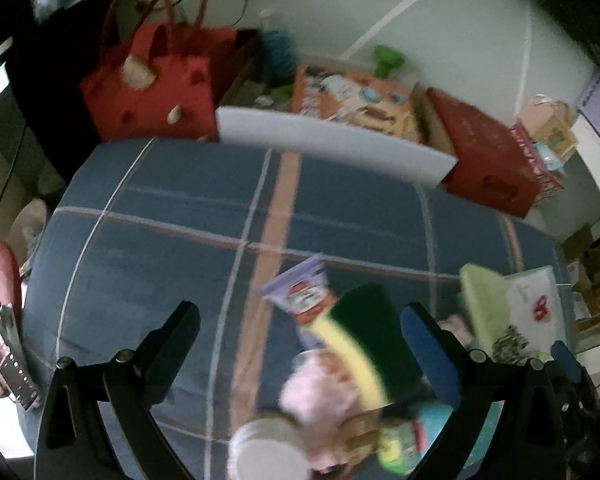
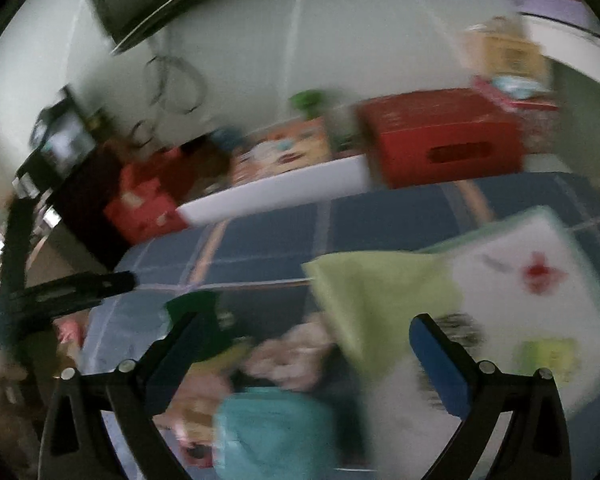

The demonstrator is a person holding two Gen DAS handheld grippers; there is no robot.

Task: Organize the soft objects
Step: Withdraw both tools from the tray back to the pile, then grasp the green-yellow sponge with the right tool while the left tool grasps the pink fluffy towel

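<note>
A heap of small things lies on the blue plaid cover (image 1: 160, 220). In the left wrist view it holds a yellow and green sponge (image 1: 360, 340), a purple packet (image 1: 296, 288), a pink soft toy (image 1: 320, 396) and a teal pouch (image 1: 432, 428). My left gripper (image 1: 300, 314) hangs open above the sponge, its pads clear of it. My right gripper (image 2: 304, 320) is open too, over the pink soft toy (image 2: 292, 352) and teal pouch (image 2: 276, 428). A light green cloth (image 2: 380, 300) drapes over a white box with a red mark (image 2: 520, 280), beside the right pad. Both views are blurred.
A long white tray (image 1: 332, 136) lies at the cover's far edge. Behind it stand a red bag with handles (image 1: 152, 80), an orange printed box (image 1: 352, 96) and a red carton (image 1: 488, 152), against a pale wall. A white round lid (image 1: 268, 452) sits at the heap's near side.
</note>
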